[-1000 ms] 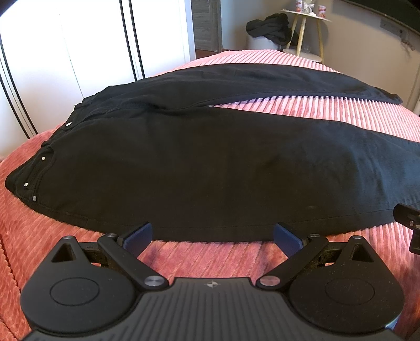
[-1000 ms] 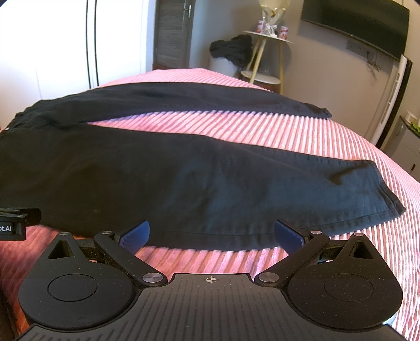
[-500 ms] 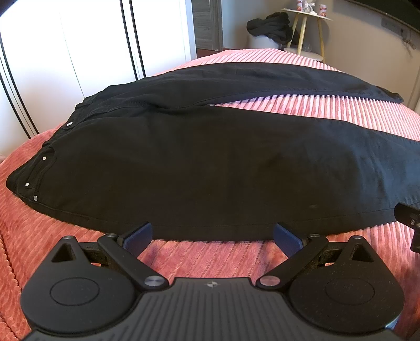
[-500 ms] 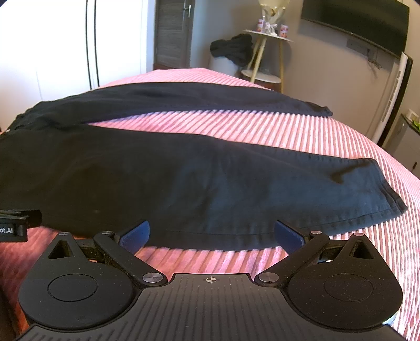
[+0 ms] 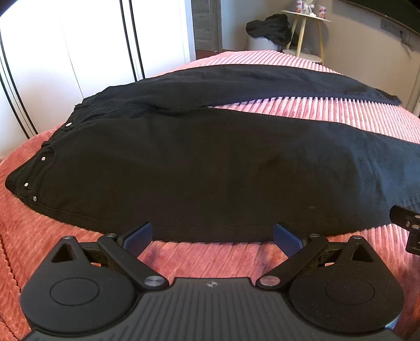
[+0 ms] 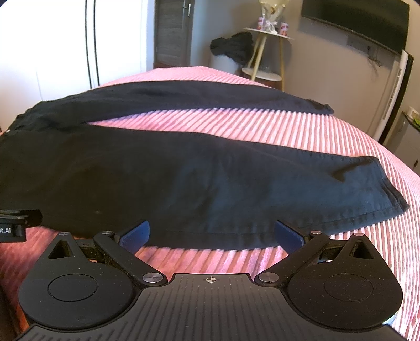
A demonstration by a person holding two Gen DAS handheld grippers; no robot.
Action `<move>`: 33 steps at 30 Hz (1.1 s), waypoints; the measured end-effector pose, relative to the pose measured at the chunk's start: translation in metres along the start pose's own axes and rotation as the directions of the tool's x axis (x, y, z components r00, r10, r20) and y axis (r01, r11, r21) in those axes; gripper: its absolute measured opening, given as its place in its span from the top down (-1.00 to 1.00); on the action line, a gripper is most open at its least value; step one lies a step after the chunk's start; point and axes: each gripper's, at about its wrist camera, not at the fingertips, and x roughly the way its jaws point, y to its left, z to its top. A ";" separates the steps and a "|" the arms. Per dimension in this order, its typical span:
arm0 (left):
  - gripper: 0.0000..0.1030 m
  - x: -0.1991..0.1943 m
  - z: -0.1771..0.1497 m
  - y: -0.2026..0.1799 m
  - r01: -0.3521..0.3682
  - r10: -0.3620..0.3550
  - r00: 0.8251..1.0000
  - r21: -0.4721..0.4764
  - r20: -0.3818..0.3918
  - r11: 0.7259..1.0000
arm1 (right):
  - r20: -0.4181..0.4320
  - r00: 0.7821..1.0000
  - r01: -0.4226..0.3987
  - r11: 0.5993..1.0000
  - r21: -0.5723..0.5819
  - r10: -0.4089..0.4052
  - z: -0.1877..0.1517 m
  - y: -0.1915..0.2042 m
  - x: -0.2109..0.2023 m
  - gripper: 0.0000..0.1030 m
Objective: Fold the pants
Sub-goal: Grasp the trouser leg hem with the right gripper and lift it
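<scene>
Black pants point(image 5: 210, 168) lie spread flat on a pink ribbed bedspread point(image 5: 204, 257), waistband to the left, legs splayed apart toward the right. In the right wrist view the near leg point(image 6: 210, 188) ends in a hem at the right. My left gripper point(image 5: 212, 237) is open and empty, its blue pads point(image 5: 137, 236) at the near edge of the near leg by the thigh. My right gripper point(image 6: 212, 236) is open and empty at the near edge of the same leg, closer to the hem. Each gripper's edge shows in the other's view.
White wardrobe doors point(image 5: 78, 52) stand behind the bed at the left. A small round side table point(image 6: 265, 52) and a dark heap of clothes point(image 6: 233, 47) stand beyond the bed. A wall TV point(image 6: 354, 21) hangs at the upper right.
Both grippers have crept slightly forward toward the near edge of the pants leg. The jaws stay open and the pants have not moved.
</scene>
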 end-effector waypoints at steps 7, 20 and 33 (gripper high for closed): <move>-0.92 -0.006 0.003 0.010 0.034 -0.033 0.999 -0.055 0.016 0.998 | -0.100 0.994 -0.039 0.991 0.129 0.052 0.006 -0.018 0.021 -1.00; -0.92 0.027 0.050 0.053 0.084 -0.066 0.995 -0.296 0.070 0.951 | -0.299 0.943 -0.003 0.902 0.431 0.146 -0.001 -0.064 0.077 -1.00; -0.92 0.099 0.078 0.093 -0.096 0.195 0.959 -0.414 0.203 0.905 | -0.141 0.977 -0.085 0.897 0.433 0.160 0.200 -0.098 0.121 -1.00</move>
